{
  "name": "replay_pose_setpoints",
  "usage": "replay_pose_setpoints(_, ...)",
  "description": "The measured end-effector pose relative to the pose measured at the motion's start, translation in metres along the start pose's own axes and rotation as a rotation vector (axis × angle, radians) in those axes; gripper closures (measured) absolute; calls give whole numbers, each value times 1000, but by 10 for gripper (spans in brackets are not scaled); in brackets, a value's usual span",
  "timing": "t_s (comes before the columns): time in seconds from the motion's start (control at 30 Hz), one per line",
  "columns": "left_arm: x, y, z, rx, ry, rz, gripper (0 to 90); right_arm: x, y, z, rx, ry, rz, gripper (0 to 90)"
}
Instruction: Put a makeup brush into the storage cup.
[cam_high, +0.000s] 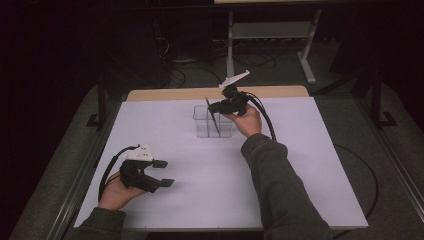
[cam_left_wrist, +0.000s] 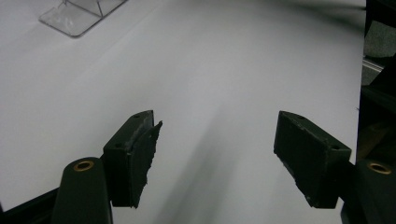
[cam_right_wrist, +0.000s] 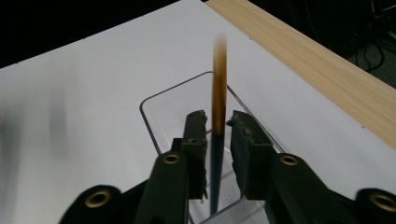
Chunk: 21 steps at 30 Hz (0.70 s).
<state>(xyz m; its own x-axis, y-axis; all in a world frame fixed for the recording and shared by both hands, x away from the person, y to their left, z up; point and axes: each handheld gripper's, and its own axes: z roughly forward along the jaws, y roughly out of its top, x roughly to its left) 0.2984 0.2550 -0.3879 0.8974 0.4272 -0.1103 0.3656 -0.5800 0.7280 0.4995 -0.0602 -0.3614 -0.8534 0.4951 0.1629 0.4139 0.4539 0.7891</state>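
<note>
A clear plastic box (cam_high: 202, 114) stands at the far middle of the white table (cam_high: 210, 190). A thin dark stick with a brown upper end (cam_right_wrist: 219, 79) stands upright in the box (cam_right_wrist: 148, 122), and its top is blurred. My right gripper (cam_right_wrist: 217, 122) hovers over the box (cam_left_wrist: 74, 18), its jaws a little apart on either side of the stick (cam_high: 215, 120), with a narrow gap at each pad. In the high view the right gripper (cam_high: 214, 107) points left above the box. My left gripper (cam_left_wrist: 217, 140) rests open and empty near the table's front left (cam_high: 164, 173).
A light wooden strip (cam_high: 215, 93) runs along the table's far edge. Beyond it stand a metal frame (cam_high: 270, 30) and cables on the dark floor. A cable (cam_high: 267, 117) trails from the right gripper along the sleeve.
</note>
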Motion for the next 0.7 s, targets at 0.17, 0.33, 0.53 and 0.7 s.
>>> replay_pose_setpoints(0.17,0,0,0,-1,-1,4,290,1,-1,-5,4,-4,1,717)
replay_pose_setpoints(0.33,-1,0,1,-3,-6,1,289,3,-5,-12,-2,-9,-6,706)
replay_pose_setpoints(0.53,0,-1,1,-17,-10,-17,285,0,-11,-25,-3,-11,9,686)
replay_pose_setpoints(0.7,0,-1,2,-19,-8,-18,283,1,-11,-34,-5,-13,10,662)
